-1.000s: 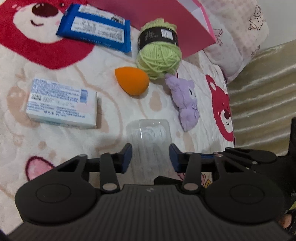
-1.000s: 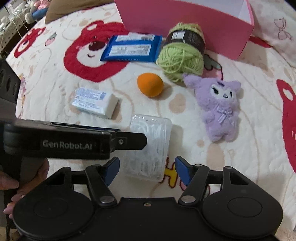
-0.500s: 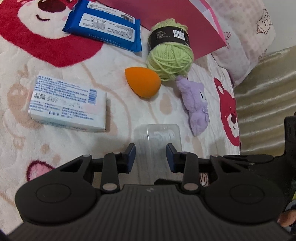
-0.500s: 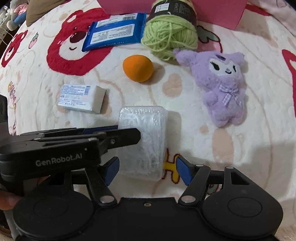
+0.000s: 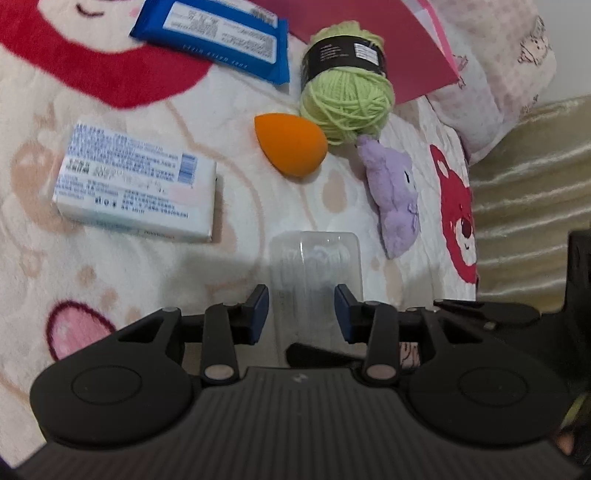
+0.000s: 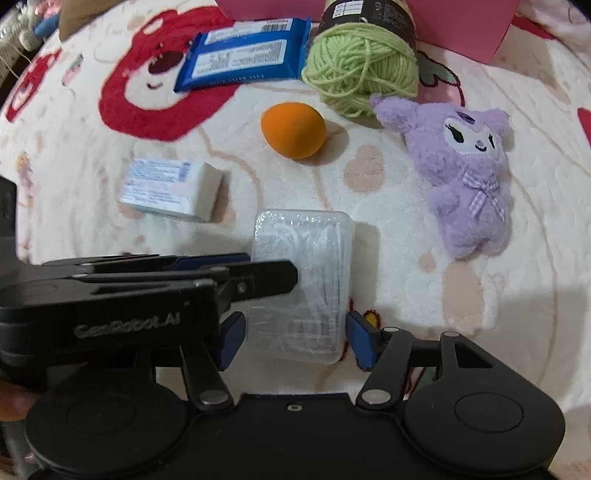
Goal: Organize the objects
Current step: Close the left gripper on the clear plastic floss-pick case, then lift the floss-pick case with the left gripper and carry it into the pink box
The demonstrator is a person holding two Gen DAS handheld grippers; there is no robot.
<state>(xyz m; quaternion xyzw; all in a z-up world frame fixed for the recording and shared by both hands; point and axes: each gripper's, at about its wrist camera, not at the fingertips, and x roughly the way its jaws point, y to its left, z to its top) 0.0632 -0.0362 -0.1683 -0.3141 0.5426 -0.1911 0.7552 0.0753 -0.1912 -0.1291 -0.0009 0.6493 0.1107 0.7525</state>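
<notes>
A clear plastic box [image 5: 314, 266] of white floss picks lies on the bear-print blanket; it also shows in the right wrist view [image 6: 306, 280]. My left gripper [image 5: 301, 308] has closed on its near end, pads against its sides. My right gripper [image 6: 291, 338] is open, its blue pads either side of the same box without touching. The left gripper's fingers [image 6: 258, 282] reach in from the left in the right wrist view. An orange sponge [image 6: 293, 130], green yarn ball [image 6: 364, 75], purple plush [image 6: 465, 173], white soap box [image 6: 171, 188] and blue wipes pack [image 6: 242, 59] lie beyond.
A pink open box [image 5: 369, 44] stands at the far edge behind the yarn; it also shows in the right wrist view [image 6: 476, 26]. A pillow [image 5: 495, 74] lies right of it. The blanket [image 5: 236, 206] ends at a beige quilted surface [image 5: 528, 206] on the right.
My left gripper's jaws narrowed from open onto the clear box. My right gripper moved forward and down until its open pads flank the same box.
</notes>
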